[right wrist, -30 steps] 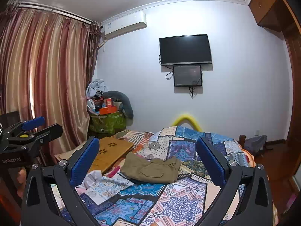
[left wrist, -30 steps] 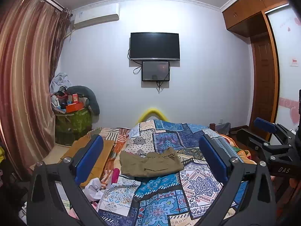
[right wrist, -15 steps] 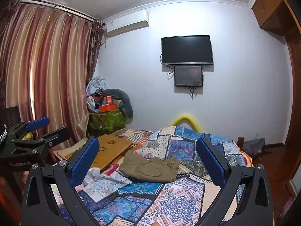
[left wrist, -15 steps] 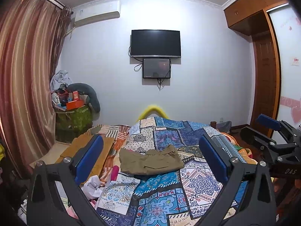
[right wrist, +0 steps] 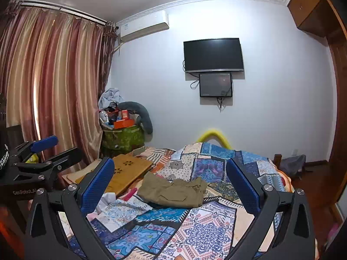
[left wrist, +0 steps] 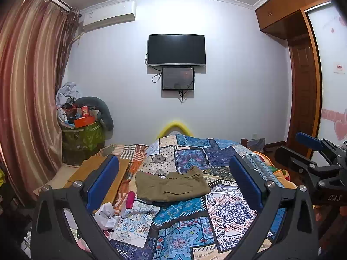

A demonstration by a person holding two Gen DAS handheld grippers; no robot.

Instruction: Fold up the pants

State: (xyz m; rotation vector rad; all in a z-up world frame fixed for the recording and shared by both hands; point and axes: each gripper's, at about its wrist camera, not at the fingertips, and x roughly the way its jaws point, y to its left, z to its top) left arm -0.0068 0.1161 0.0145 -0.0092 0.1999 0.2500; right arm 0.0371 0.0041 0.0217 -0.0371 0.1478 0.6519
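Olive-brown pants lie folded in a compact bundle on the patchwork quilt; they also show in the right wrist view. My left gripper is open and empty, held well back from the pants. My right gripper is open and empty too, also well back. The right gripper shows at the right edge of the left wrist view, and the left gripper at the left edge of the right wrist view.
A wooden lap board lies left of the pants, with crumpled white paper and a pink item near it. A full green basket stands by the curtain. A TV hangs on the far wall. A wooden door is right.
Both grippers have risen and pulled back a little, so the pants sit slightly lower and farther in both views. The pants have not moved.
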